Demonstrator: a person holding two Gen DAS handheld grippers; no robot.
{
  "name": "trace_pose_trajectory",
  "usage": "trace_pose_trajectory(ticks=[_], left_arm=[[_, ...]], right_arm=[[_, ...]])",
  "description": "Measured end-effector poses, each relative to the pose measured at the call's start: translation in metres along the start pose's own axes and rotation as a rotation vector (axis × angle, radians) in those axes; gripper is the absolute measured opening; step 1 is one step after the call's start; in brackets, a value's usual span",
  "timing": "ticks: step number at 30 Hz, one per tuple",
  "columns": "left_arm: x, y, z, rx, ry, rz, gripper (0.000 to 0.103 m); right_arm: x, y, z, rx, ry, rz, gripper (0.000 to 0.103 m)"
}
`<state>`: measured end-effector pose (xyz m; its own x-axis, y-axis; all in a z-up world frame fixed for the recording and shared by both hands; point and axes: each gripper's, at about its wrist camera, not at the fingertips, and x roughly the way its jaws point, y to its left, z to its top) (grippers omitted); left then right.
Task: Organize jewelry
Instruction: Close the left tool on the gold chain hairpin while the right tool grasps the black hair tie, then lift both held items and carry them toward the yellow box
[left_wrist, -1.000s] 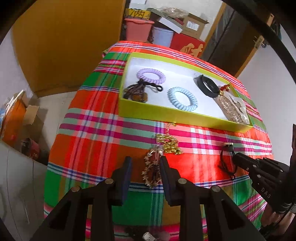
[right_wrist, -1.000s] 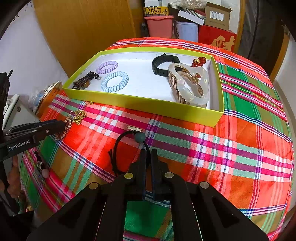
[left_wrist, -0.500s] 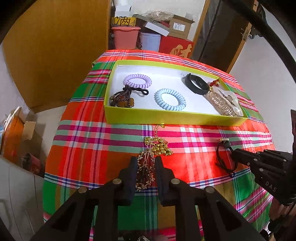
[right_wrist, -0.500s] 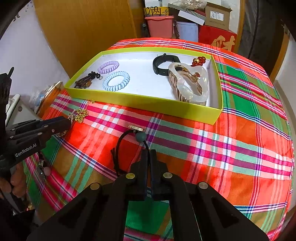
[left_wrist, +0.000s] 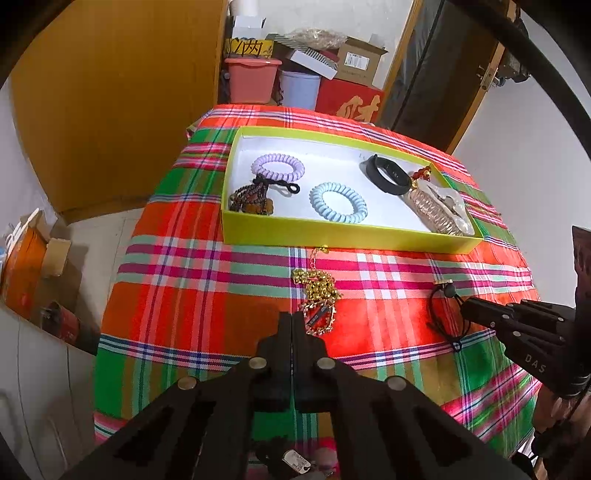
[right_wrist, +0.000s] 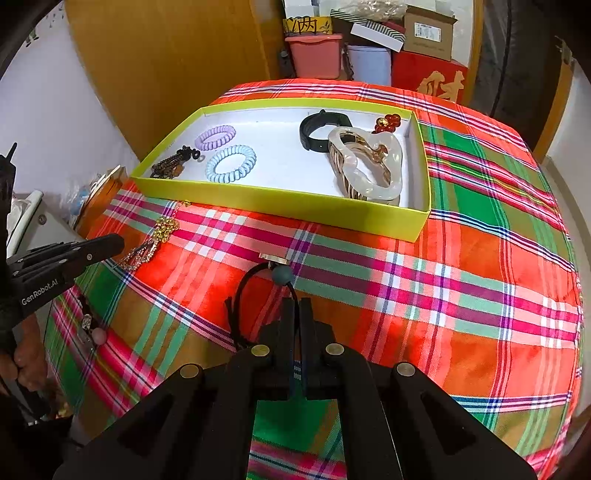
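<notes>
A gold bead necklace (left_wrist: 317, 291) with a sparkly loop lies on the plaid cloth in front of the yellow box (left_wrist: 332, 240). The jaws of my left gripper (left_wrist: 293, 319) are closing and meet on the loop's near end, which disappears between them. From the right wrist view the left gripper (right_wrist: 120, 240) sits at that necklace (right_wrist: 147, 247). My right gripper (right_wrist: 296, 304) is shut on a black cord bracelet (right_wrist: 240, 295) with a teal bead (right_wrist: 282, 274). The box (right_wrist: 280, 201) holds coil hair ties, a black band, a clear claw clip and beads.
The plaid cloth (right_wrist: 443, 295) drops off at every table edge. Small trinkets (right_wrist: 90, 332) lie at the near left edge by a person's hand (right_wrist: 29, 365). Behind the table stand a pink tub (left_wrist: 253, 79), cartons and a wooden door (left_wrist: 110, 92).
The left jaws went from wide open around the necklace loop to fully closed on it, and the left view swung slightly. The right gripper stayed shut on the cord.
</notes>
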<state>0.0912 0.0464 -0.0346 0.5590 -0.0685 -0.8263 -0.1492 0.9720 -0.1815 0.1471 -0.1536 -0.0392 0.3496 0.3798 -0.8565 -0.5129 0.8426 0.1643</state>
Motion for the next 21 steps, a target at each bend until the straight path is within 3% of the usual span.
trace_pose_trajectory(ticks=[6,10,21], left_arm=[[0.001,0.011,0.003,-0.059,0.022,-0.043,0.001],[0.0,0.005,0.003,0.005,0.024,-0.068,0.005],[0.008,-0.014,-0.003,0.106,0.049,-0.068,0.005]], right_arm=[[-0.002,-0.001,0.0,0.0,0.001,-0.003,0.001],[-0.001,-0.002,-0.001,0.002,0.005,-0.004,0.001],[0.001,-0.002,-0.003,0.004,0.01,-0.001,0.001]])
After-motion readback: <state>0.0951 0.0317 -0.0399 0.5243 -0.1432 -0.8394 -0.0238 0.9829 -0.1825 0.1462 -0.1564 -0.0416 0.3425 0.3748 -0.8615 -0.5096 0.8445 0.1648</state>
